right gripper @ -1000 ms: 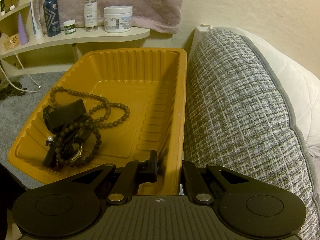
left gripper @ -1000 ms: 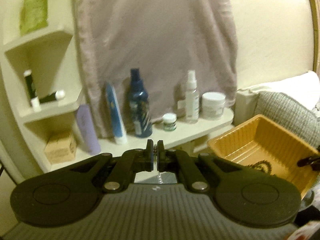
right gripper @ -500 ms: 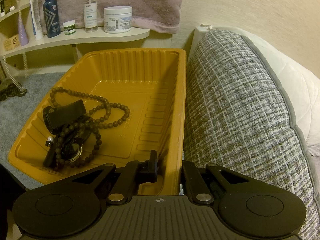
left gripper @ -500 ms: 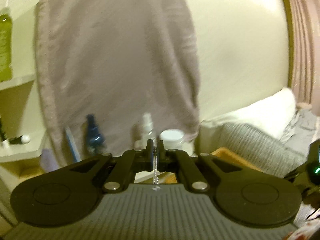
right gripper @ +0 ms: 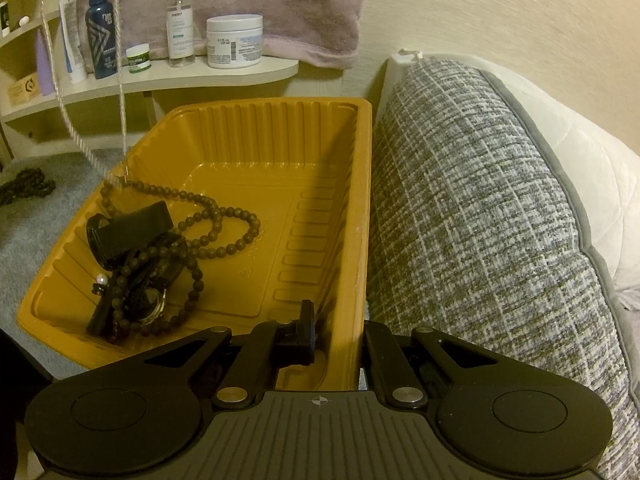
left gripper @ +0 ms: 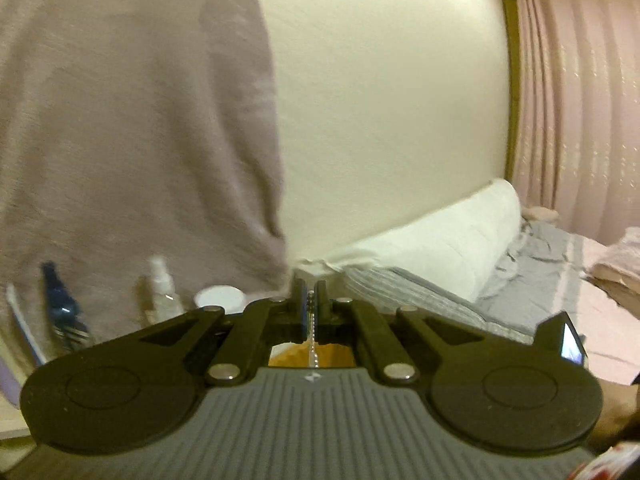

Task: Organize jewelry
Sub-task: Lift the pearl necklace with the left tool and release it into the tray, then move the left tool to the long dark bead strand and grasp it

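Left gripper clamped on a thin pearl-like chain, jaws together with only the strand between them, strand dropping straight down from the fingertips toward a sliver of orange tray seen below. In the right wrist view, same chain hanging as a long pale loop from above the frame, low end reaching the tray's far-left rim, just over the jewelry inside. Right gripper closed on the tray's near-right wall, left finger inside the tray, right finger outside it, wall pinched between. Inside the tray, toward its left end: a dark beaded necklace spread in loops, a black strap or band lying across it, a watch-like round piece under the beads, a small white pearl at the left of the heap. Rest of the tray floor bare. Outside the tray, to its left on the grey carpet, another heap of dark beads. Right of the tray, touching its long side, a grey woven cushion. Beyond the tray's far end, a pale shelf with a blue bottle, a clear spray bottle, a white jar and a small green-lidded jar, a mauve towel hanging behind them. Left wrist view blurred.
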`<action>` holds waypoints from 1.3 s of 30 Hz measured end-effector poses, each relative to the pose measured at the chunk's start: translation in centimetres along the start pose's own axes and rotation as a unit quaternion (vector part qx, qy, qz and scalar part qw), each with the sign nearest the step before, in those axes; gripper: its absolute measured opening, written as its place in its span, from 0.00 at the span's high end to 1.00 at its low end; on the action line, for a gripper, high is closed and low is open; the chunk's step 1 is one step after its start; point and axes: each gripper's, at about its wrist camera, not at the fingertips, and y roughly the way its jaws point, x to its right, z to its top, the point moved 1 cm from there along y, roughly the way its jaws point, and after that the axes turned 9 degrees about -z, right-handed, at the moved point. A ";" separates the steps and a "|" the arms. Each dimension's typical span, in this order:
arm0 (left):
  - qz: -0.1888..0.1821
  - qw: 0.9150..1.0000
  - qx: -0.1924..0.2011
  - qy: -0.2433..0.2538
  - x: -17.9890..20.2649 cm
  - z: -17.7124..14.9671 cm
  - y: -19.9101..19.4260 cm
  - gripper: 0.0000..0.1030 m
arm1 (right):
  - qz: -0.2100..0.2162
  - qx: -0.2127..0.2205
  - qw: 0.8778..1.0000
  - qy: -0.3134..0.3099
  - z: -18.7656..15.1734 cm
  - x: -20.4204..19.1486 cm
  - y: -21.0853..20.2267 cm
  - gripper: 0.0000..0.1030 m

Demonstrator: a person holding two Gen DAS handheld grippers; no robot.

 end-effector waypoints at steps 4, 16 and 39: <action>-0.021 1.000 -0.022 -0.002 0.8 -0.9 1.8 0.98 | 0.001 0.001 1.000 0.002 0.0 0.0 0.0 0.95; -0.035 0.994 -0.099 -0.010 0.7 -5.0 5.0 0.98 | 0.001 0.001 1.000 0.007 -0.1 0.0 0.0 0.95; 0.158 0.977 -0.113 -0.084 -5.8 -11.1 -2.3 0.80 | 0.001 0.002 1.000 0.008 -0.3 0.0 0.0 0.95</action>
